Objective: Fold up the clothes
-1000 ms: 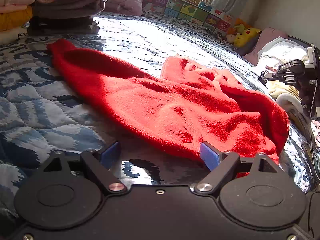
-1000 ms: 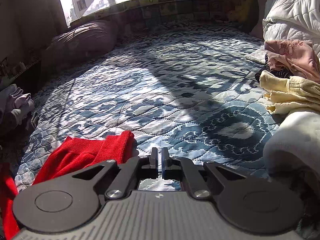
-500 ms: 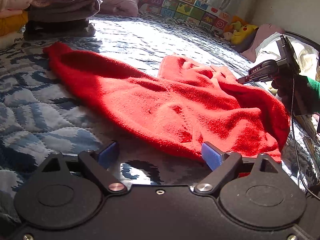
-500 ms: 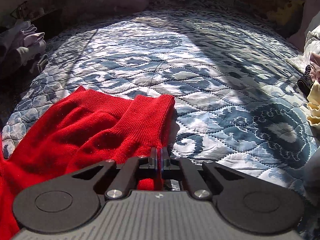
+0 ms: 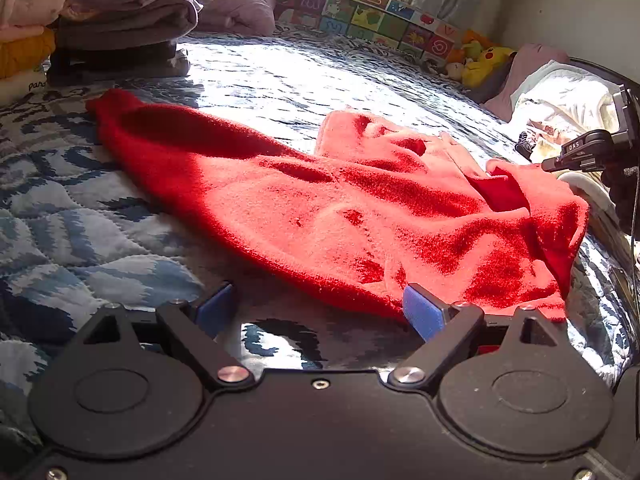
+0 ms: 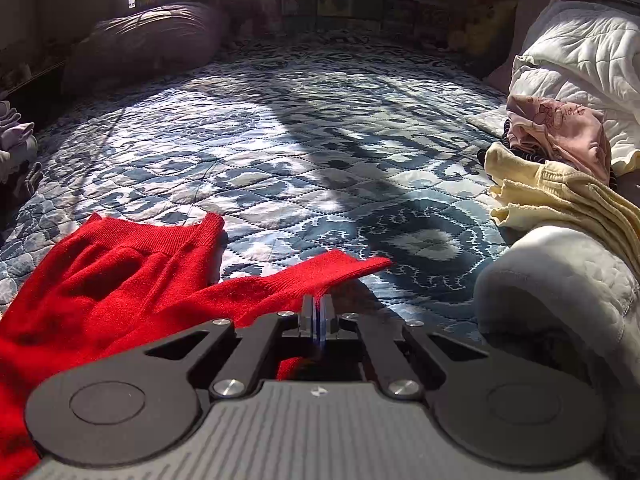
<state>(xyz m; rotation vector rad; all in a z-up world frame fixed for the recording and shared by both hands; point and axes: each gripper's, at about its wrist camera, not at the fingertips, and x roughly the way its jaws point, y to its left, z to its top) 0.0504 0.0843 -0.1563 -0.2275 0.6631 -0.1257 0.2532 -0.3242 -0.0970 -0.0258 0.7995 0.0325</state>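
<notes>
A red knit sweater (image 5: 340, 216) lies spread and rumpled on the blue patterned quilt (image 5: 80, 224). My left gripper (image 5: 320, 308) is open just in front of the sweater's near edge, its blue pads on either side of bare quilt. In the right wrist view the sweater (image 6: 112, 280) fills the lower left, and my right gripper (image 6: 317, 308) is shut on a red cuff (image 6: 340, 268) that is lifted a little off the bed. The right gripper also shows in the left wrist view, as the black tool (image 5: 584, 156) at the sweater's far right corner.
Folded clothes (image 5: 120, 24) are stacked at the back left. Pillows, a white duvet (image 6: 580, 52) and loose yellow and pink garments (image 6: 560, 176) crowd the right side. A purple cushion (image 6: 152, 40) and soft toys (image 5: 484, 60) line the far edge under the window.
The right gripper has taken hold of a red cuff and pulled it rightward and up, drawing out a sleeve. The left gripper has stayed open and nearly still.
</notes>
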